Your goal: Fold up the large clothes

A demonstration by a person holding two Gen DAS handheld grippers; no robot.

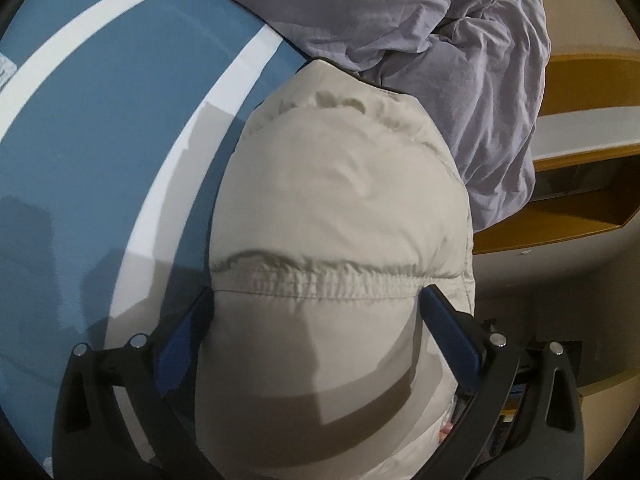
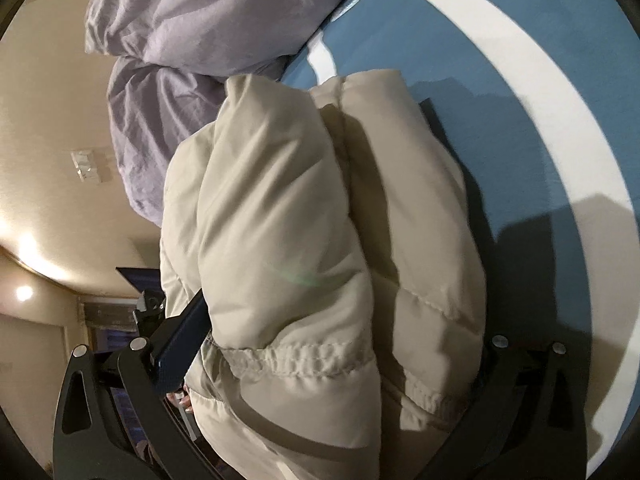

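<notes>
A beige puffer jacket (image 1: 340,208) is bundled thick and lies against the blue sheet with white stripes (image 1: 100,152). My left gripper (image 1: 316,300) has both blue-padded fingers (image 1: 448,328) pressed on the jacket's sides at a gathered seam, shut on it. In the right wrist view the same jacket (image 2: 320,220) fills the middle, folded in puffy rolls. My right gripper (image 2: 328,328) clamps it; the left finger (image 2: 180,340) shows, the right finger is hidden behind fabric.
A rumpled lilac duvet (image 1: 420,40) (image 2: 192,20) lies at the far end of the bed, touching the jacket. Wooden shelving (image 1: 580,168) stands past the bed's edge. A beige wall and lit lamps (image 2: 24,292) show beside it.
</notes>
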